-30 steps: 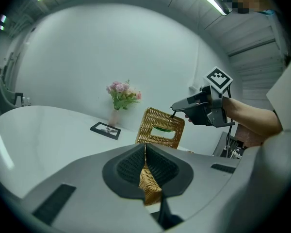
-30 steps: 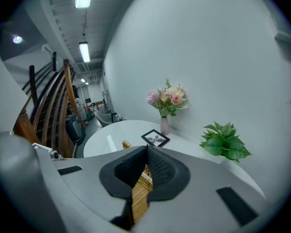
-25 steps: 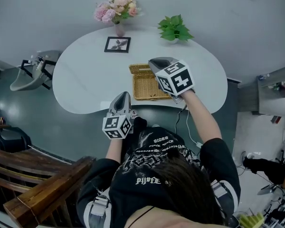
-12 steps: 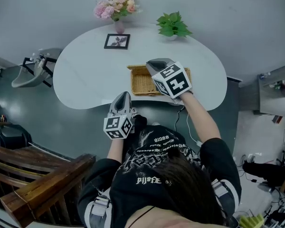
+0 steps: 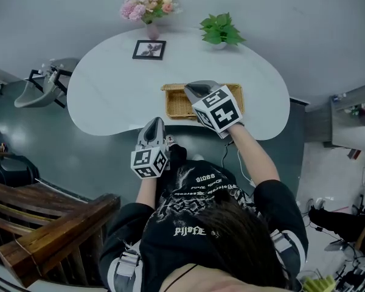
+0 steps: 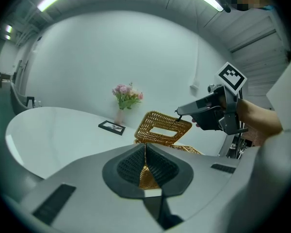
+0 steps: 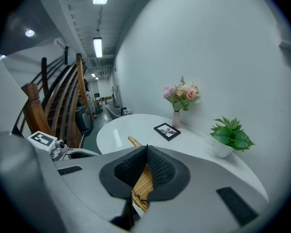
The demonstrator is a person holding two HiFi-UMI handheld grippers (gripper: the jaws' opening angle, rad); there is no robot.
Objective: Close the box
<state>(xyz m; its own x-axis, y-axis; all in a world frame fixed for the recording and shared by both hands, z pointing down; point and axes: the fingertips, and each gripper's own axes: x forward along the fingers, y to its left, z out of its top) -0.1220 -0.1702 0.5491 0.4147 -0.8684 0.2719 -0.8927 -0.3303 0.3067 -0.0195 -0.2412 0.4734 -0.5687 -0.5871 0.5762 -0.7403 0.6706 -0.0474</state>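
wicker box sits on the white counter, close to the counter's near edge and straight ahead of the person. nearest of all, the left gripper has its jaws pressed together on a strip of the box's weave, at the box's near left end. from the head view this gripper lies over the counter's front edge, just left of the box.

a little further on, the lid is tilted up above the box body. its low edge is toward the left gripper and its raised far corner is in the right gripper. the right gripper view shows that gripper's jaws clamped on the lid's woven edge, which sticks out past them to the left. in the head view the right gripper reaches over the middle of the box and covers much of it.

well beyond the box lies a small framed picture. at the counter's far edge stand a vase of pink flowers and, to its right, a potted green plant, both by the pale wall.
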